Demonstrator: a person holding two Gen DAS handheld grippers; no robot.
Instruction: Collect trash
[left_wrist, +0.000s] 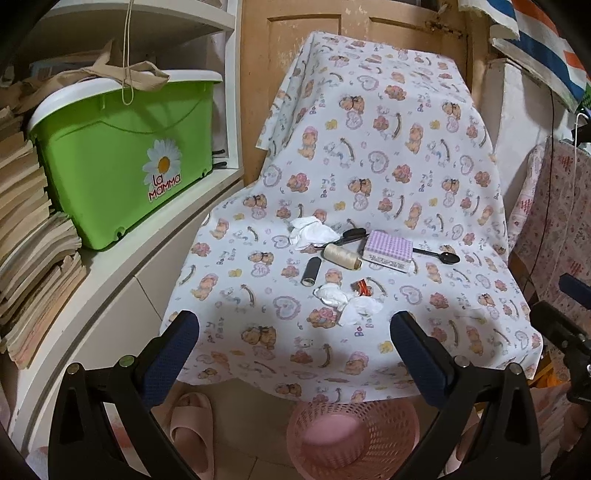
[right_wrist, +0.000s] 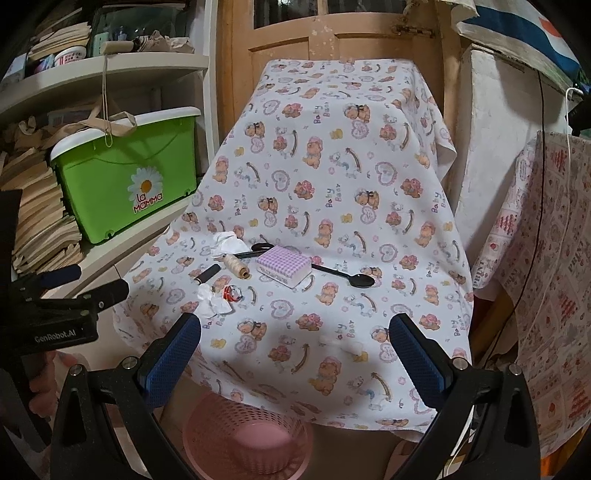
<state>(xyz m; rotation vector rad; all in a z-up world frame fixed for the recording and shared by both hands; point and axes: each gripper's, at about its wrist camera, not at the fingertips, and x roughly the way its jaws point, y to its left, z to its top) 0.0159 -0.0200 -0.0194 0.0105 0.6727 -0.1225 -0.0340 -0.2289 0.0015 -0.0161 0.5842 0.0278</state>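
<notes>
On the bear-print cloth (left_wrist: 369, 155) lie a crumpled white tissue (left_wrist: 308, 230) at the back, a second crumpled tissue (left_wrist: 347, 301) nearer me, and a small red wrapper (left_wrist: 361, 287) beside it. They also show in the right wrist view: back tissue (right_wrist: 228, 242), near tissue (right_wrist: 212, 299), wrapper (right_wrist: 231, 292). A small white scrap (right_wrist: 352, 345) lies near the cloth's front. A pink mesh basket (left_wrist: 351, 435) (right_wrist: 245, 439) stands on the floor below the cloth's edge. My left gripper (left_wrist: 295, 339) is open and empty, short of the near tissue. My right gripper (right_wrist: 295, 339) is open and empty.
Among the trash lie a cream thread spool (left_wrist: 341, 255), a black spool (left_wrist: 311, 271), scissors (left_wrist: 351, 234), a purple checked box (left_wrist: 388, 249) and a black spoon (left_wrist: 439, 255). A green bin (left_wrist: 122, 155) sits on the left shelf. A pink slipper (left_wrist: 192, 428) is on the floor.
</notes>
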